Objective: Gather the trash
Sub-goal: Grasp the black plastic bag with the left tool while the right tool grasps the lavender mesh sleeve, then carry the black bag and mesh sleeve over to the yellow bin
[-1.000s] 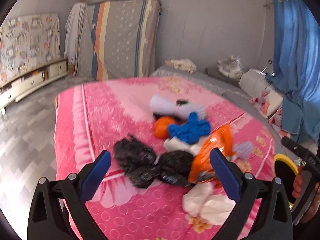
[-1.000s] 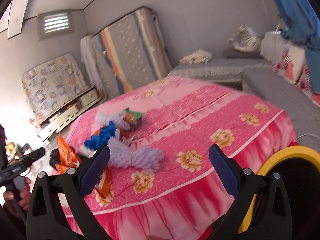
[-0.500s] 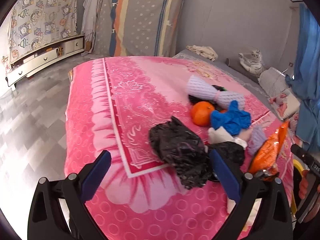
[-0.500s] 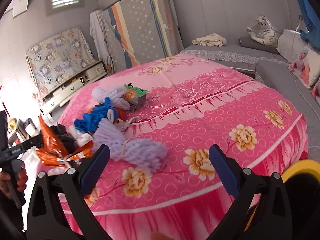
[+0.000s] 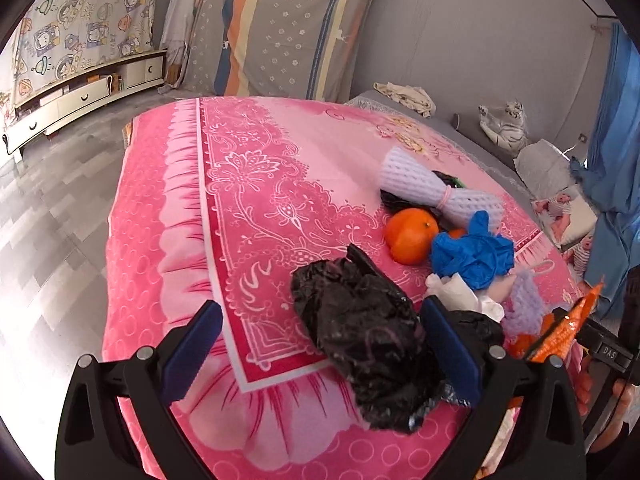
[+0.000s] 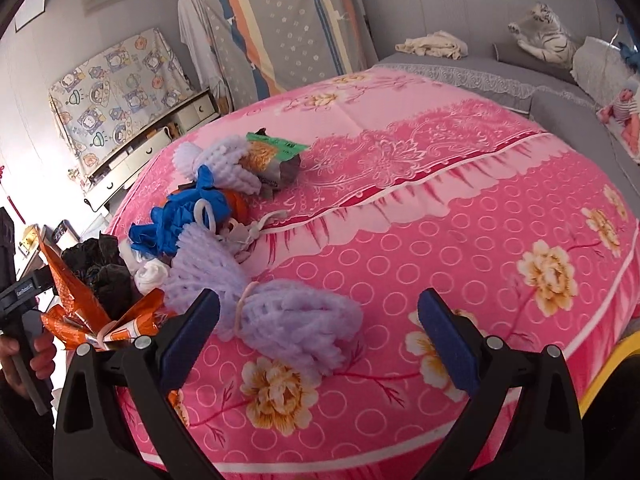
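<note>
Trash lies in a heap on the pink bedspread (image 5: 256,184). A crumpled black plastic bag (image 5: 364,332) sits between the blue pads of my open left gripper (image 5: 320,356), closer to the right pad. Behind it are an orange (image 5: 410,235), a blue crumpled bag (image 5: 474,256), a white foam net (image 5: 416,182) and an orange foil wrapper (image 5: 564,332). My right gripper (image 6: 318,344) is open just in front of a lilac foam net (image 6: 280,316). Its view also holds the blue bag (image 6: 188,216), the orange wrapper (image 6: 76,304) and a green-labelled packet (image 6: 276,156).
A yellow-rimmed bin (image 6: 608,364) edges in at the lower right of the right wrist view. A striped mattress (image 5: 296,28) leans on the far wall. A grey sofa with a toy tiger (image 6: 548,36) runs behind the bed. A low cabinet (image 5: 80,96) stands at left.
Both grippers have moved in toward the bed. The black bag now sits between the left gripper's pads, and the lilac foam net lies closer to the right gripper. Both stay open.
</note>
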Demonstrator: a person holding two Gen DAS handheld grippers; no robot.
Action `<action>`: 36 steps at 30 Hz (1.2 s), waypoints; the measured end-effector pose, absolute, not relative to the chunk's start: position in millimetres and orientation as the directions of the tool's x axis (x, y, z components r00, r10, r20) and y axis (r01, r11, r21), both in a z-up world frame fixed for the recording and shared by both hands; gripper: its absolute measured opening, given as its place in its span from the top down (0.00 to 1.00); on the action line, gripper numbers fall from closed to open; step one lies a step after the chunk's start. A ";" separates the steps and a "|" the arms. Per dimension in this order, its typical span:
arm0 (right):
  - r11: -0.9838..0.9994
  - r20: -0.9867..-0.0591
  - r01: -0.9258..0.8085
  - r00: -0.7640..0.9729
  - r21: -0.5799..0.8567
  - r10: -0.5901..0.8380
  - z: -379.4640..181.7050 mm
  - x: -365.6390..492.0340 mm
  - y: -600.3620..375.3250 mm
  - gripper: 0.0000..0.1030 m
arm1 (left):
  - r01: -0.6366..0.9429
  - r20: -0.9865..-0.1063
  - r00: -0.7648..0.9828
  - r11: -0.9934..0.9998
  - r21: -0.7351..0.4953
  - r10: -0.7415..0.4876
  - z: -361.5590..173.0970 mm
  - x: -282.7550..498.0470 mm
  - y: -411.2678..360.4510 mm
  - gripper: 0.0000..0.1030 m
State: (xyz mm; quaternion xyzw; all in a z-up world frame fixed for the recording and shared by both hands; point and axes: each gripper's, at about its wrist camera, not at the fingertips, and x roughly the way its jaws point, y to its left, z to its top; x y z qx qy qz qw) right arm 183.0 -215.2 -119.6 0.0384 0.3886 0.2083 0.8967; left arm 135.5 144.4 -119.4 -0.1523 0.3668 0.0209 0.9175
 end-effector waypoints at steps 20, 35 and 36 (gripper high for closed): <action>0.884 -0.712 -0.394 0.543 0.251 0.444 -128.2 189.1 -199.0 0.37 | -0.059 -0.701 0.691 0.953 -0.298 -0.177 -133.9 156.8 124.2 0.47; 0.857 -0.650 -0.390 0.563 0.336 0.511 -102.5 167.8 -210.7 0.77 | -0.053 -0.622 0.761 0.938 -0.343 -0.184 -102.7 129.8 133.5 0.69; 0.861 -0.645 -0.389 0.574 0.328 0.505 -98.8 165.1 -210.9 0.77 | -0.052 -0.613 0.769 0.938 -0.342 -0.181 -99.1 126.6 133.8 0.69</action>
